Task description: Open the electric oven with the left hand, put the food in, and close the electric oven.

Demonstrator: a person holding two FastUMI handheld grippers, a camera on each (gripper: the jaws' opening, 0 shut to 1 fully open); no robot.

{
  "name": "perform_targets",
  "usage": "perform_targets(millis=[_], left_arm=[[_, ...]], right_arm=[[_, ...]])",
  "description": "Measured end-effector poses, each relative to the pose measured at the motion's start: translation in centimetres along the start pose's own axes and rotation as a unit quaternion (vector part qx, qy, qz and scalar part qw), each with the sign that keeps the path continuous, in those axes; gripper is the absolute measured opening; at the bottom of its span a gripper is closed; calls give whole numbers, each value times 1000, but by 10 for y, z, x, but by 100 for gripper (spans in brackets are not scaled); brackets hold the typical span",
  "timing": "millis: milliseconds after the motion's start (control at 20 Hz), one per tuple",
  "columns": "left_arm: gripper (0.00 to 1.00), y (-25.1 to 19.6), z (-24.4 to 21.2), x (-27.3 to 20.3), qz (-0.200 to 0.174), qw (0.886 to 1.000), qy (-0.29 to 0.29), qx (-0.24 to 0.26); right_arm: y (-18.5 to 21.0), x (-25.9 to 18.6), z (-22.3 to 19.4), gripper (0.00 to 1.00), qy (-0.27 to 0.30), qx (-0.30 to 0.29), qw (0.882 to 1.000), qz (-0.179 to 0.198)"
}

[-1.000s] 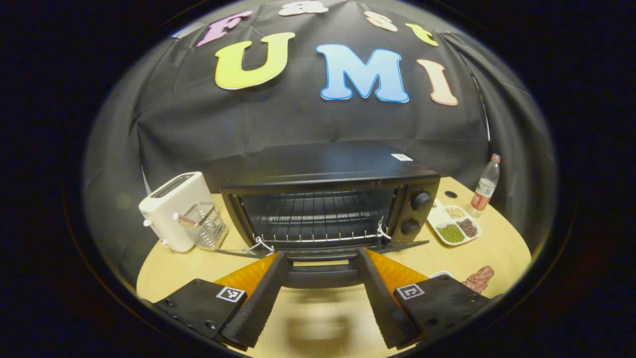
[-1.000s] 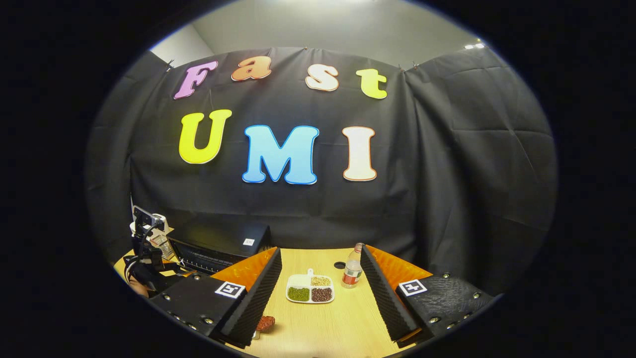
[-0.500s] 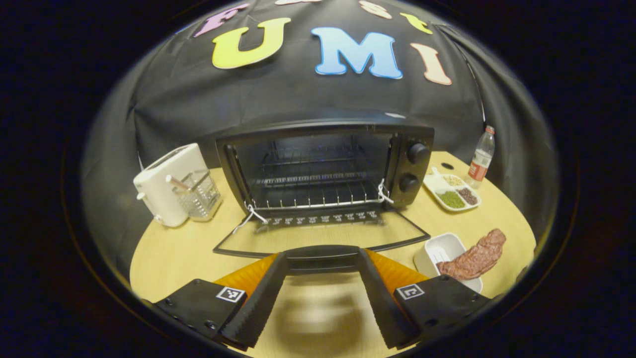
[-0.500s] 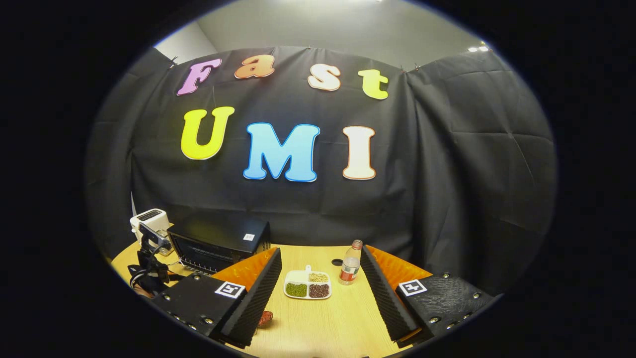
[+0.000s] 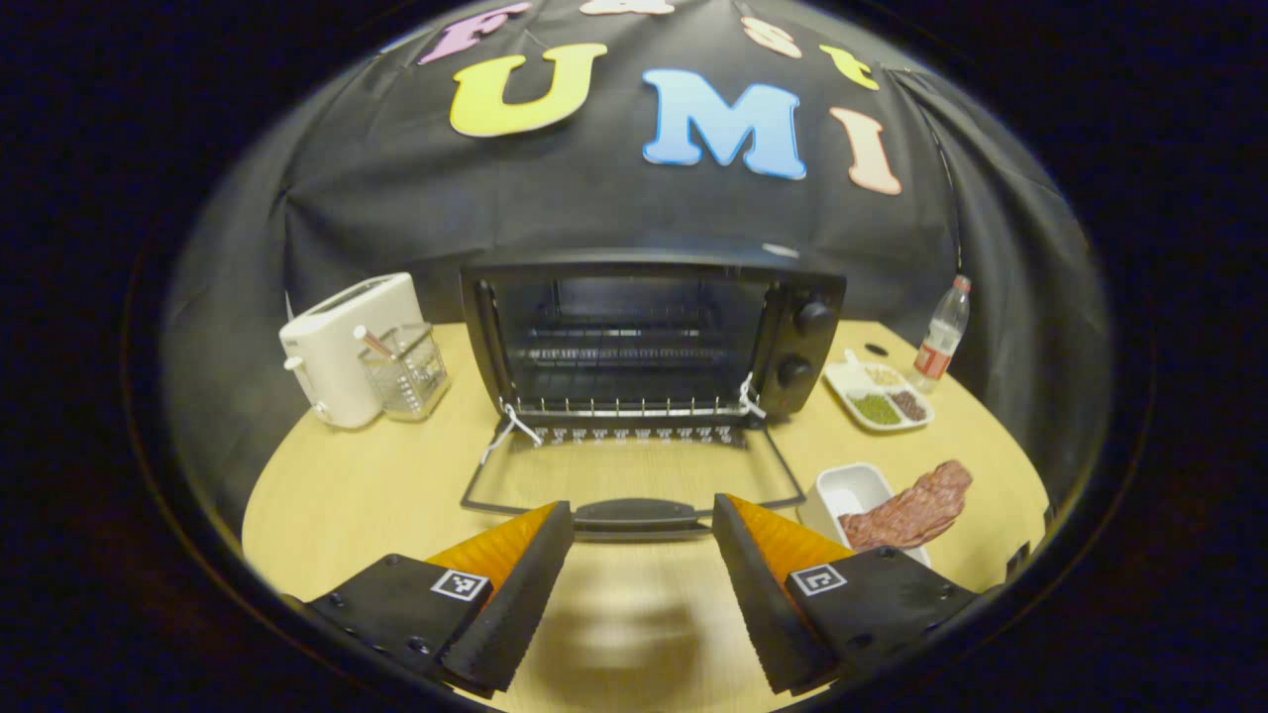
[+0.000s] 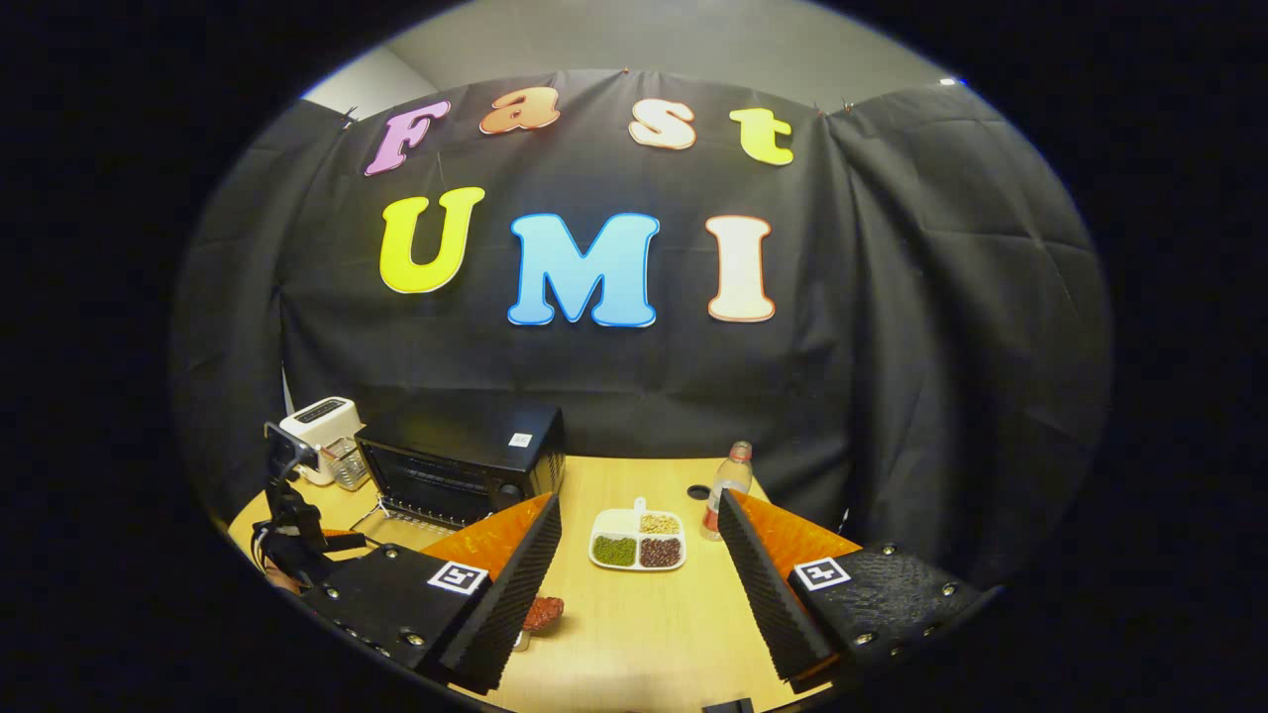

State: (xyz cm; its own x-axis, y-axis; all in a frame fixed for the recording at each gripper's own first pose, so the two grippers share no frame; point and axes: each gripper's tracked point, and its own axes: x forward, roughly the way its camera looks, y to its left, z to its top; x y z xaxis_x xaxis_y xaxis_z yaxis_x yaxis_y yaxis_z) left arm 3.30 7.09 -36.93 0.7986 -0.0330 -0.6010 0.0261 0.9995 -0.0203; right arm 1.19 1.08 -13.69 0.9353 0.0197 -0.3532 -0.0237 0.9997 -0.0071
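The black electric oven [image 5: 654, 337] stands straight ahead of the left gripper [image 5: 642, 515], its glass door [image 5: 634, 475] dropped flat onto the round wooden table [image 5: 347, 495], wire rack bare. The door's handle [image 5: 634, 515] lies between the spread fingers, untouched. A reddish slab of meat [image 5: 911, 510] rests on a white tray [image 5: 847, 490] to their right. The right gripper [image 6: 639, 515] hangs spread, empty, above the table.

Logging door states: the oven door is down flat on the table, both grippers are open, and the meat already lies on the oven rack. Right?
Not quite. In the left gripper view the meat lies on the white dish beside the oven; the rack is bare.
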Motion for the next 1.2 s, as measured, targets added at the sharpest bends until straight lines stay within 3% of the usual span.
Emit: perform_targets(millis=[250, 300, 350, 600, 850, 1200], left_arm=[[93, 2, 96, -83, 18, 994, -106, 5], [92, 1, 112, -99, 24, 991, -128, 6], [98, 1, 130, -115, 29, 989, -148, 8], [96, -10, 179, -175, 48, 978, -201, 0], [96, -28, 193, -205, 47, 973, -224, -4], [97, -18, 182, -214, 101, 974, -202, -20]], right_arm=[[20, 32, -64, 96, 97, 50, 991, 79], [24, 36, -75, 97, 115, 56, 987, 97], [26, 41, -86, 98, 129, 62, 984, 110], [46, 73, -154, 98, 208, 92, 958, 175], [66, 96, -211, 96, 268, 143, 924, 230], [90, 112, -238, 85, 336, 234, 863, 296]])
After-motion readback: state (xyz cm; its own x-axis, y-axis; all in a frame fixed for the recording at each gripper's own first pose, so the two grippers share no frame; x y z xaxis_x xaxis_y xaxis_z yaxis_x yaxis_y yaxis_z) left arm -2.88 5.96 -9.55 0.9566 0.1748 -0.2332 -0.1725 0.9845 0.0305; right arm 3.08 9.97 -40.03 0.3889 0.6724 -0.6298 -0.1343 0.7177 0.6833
